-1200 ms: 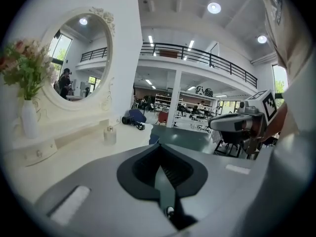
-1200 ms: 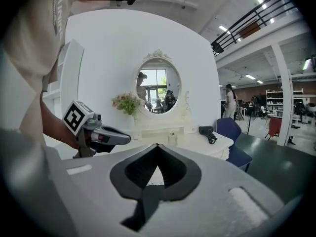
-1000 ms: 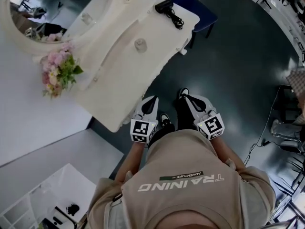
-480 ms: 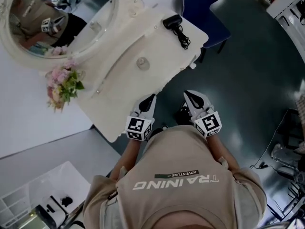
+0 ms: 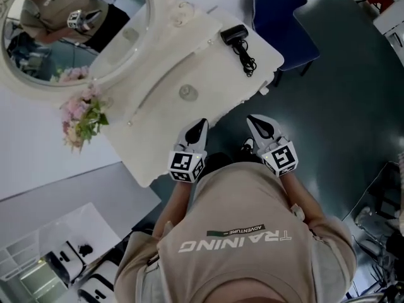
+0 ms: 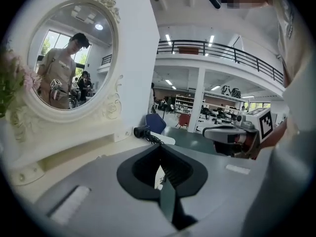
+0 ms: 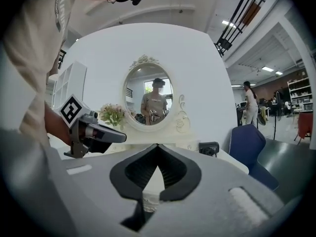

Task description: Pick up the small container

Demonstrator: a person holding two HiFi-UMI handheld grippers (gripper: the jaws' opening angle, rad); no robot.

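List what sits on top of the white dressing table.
A small container near the middle, a black corded device at the far end, an oval mirror along the back. The left claw hides a bit of the near edge.

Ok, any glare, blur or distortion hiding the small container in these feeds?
Head view: sharp, edges bent; the small container shows pale on the pale dressing table, low contrast. Left gripper view: fisheye, dark rim, mirror bright. Right gripper view: same warp, evenly lit.
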